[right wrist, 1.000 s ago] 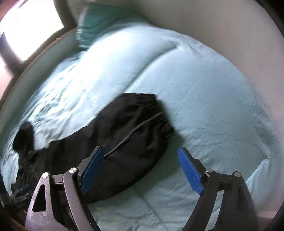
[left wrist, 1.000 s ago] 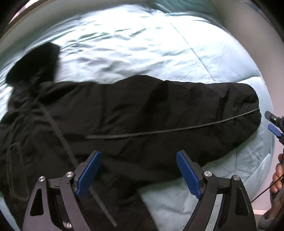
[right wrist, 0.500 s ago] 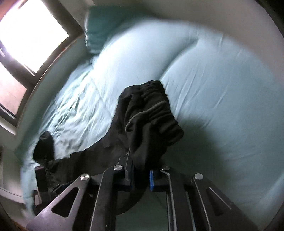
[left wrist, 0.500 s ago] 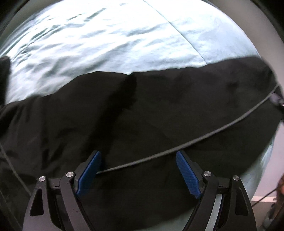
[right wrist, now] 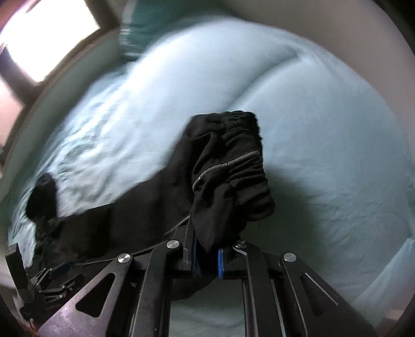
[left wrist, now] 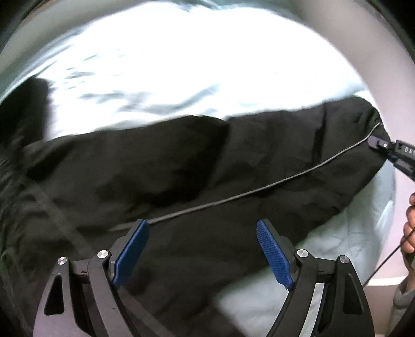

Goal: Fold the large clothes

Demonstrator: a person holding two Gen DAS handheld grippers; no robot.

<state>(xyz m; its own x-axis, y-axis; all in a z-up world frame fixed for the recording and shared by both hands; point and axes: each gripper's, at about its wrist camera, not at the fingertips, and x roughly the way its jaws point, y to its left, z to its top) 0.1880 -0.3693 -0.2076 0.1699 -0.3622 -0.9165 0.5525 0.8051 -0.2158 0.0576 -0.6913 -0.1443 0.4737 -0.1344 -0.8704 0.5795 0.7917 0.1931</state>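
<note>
A large black garment (left wrist: 181,176) with a thin grey stripe (left wrist: 259,191) lies stretched across the pale blue bed (left wrist: 207,64). My left gripper (left wrist: 202,228) hovers open over the garment's lower edge, with nothing between its blue pads (left wrist: 129,254). My right gripper (right wrist: 206,248) is shut on the bunched cuff end of the black garment (right wrist: 228,168), which rises off the bed (right wrist: 324,129). The left wrist view shows the right gripper (left wrist: 389,149) pinching that same end at the far right.
A person's hand (left wrist: 409,223) and a cable show at the right edge. A bright window (right wrist: 39,33) and a teal pillow (right wrist: 145,23) lie at the head of the bed. A wall (right wrist: 337,26) runs along the bed's far side. The left gripper (right wrist: 39,282) shows at bottom left.
My right gripper has gone from wide open to shut on the garment's end and lifted it into a bunch. My left gripper has come closer over the garment, still open.
</note>
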